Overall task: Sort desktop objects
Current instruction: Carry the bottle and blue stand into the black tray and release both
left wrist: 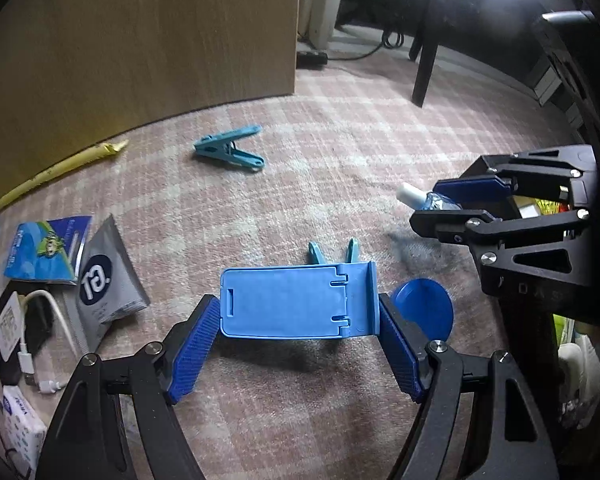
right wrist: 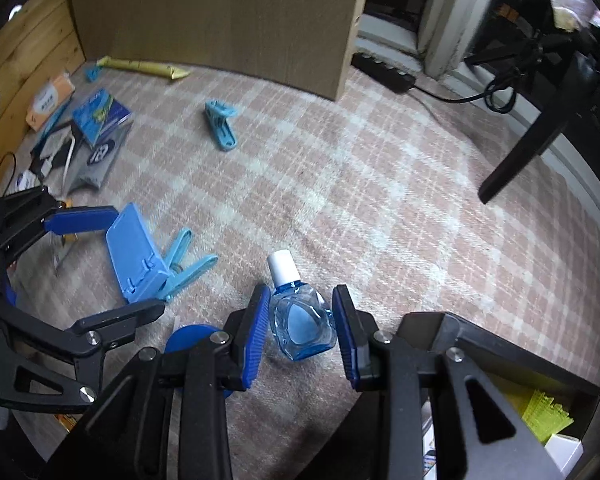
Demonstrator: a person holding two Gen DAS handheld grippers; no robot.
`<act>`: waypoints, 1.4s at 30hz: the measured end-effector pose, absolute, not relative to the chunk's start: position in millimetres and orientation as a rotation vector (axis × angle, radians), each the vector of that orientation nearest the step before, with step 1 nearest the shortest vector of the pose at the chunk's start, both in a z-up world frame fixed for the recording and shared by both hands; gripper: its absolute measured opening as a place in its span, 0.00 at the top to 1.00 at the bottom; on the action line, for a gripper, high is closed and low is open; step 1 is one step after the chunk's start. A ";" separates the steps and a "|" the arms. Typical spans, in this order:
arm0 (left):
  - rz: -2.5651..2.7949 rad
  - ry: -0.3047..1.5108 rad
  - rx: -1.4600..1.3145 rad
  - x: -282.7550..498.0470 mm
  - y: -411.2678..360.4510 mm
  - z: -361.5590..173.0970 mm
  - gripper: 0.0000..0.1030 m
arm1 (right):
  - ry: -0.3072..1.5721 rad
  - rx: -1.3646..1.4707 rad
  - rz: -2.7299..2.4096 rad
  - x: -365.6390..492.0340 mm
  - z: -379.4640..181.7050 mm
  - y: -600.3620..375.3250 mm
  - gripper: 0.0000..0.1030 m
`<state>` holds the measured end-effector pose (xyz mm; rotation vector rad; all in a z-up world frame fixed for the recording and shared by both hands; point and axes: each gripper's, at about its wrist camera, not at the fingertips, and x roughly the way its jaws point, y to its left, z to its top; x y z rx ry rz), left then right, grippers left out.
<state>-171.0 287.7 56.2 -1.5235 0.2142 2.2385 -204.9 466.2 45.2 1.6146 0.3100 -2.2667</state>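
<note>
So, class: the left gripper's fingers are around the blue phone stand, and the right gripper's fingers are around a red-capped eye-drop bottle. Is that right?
Not quite. The cap is white, not red; the right wrist view shows it plainly. The rest stands: the left gripper has its fingers around the blue phone stand, and the right gripper has its fingers around the eye-drop bottle.
</note>
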 end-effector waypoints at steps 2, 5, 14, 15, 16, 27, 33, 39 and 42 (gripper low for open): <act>2.256 0.207 -1.512 -164.3 284.1 62.0 0.27 | 0.281 1.605 -2.283 -202.3 49.5 469.0 0.69; 2.274 0.195 -1.500 -161.5 282.4 64.8 0.27 | 0.244 1.586 -2.329 -196.5 58.7 474.7 0.69; 2.263 0.172 -1.422 -145.7 324.5 87.9 0.27 | 0.056 1.519 -2.457 -181.0 92.7 510.2 0.69; 2.259 0.170 -1.411 -142.9 330.4 90.9 0.27 | 0.027 1.517 -2.474 -175.1 95.3 517.4 0.69; 2.251 0.168 -1.402 -139.9 336.2 94.0 0.27 | 0.013 1.516 -2.485 -179.0 90.8 511.4 0.69; 2.099 0.236 -1.306 -96.7 431.7 107.4 0.27 | -0.129 1.560 -2.646 -142.2 107.2 595.1 0.69; 2.043 0.267 -1.292 -75.5 464.7 107.9 0.27 | -0.215 1.575 -2.706 -122.6 107.5 631.8 0.69; 2.004 0.304 -1.278 -58.9 486.2 108.2 0.27 | -0.260 1.594 -2.724 -112.6 106.2 651.8 0.69; 1.966 0.331 -1.295 -53.6 494.9 107.2 0.26 | -0.246 1.603 -2.716 -110.7 106.7 654.7 0.69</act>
